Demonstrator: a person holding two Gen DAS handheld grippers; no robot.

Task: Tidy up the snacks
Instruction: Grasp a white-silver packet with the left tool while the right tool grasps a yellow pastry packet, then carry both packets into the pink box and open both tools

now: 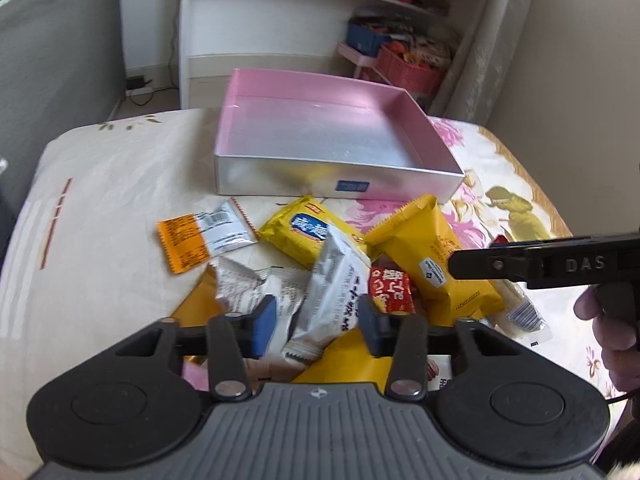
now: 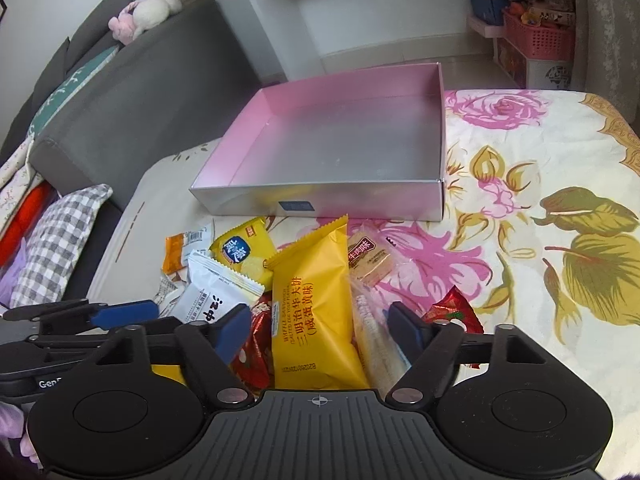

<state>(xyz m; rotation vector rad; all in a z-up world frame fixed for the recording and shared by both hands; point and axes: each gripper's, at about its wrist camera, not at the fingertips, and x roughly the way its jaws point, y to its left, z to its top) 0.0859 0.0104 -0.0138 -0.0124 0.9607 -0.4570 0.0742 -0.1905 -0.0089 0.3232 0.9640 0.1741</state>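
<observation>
Both the left gripper (image 1: pixel 318 322) and right gripper (image 2: pixel 318 326) hang with fingers apart; the yellow waffle packet (image 2: pixel 316 312) looks light, crinkly and slippery, best pinched mid-body

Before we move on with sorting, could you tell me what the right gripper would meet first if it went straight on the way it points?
Most likely the yellow waffle sandwich packet, lying between the open jaws of the right gripper; depth is unclear.
</observation>
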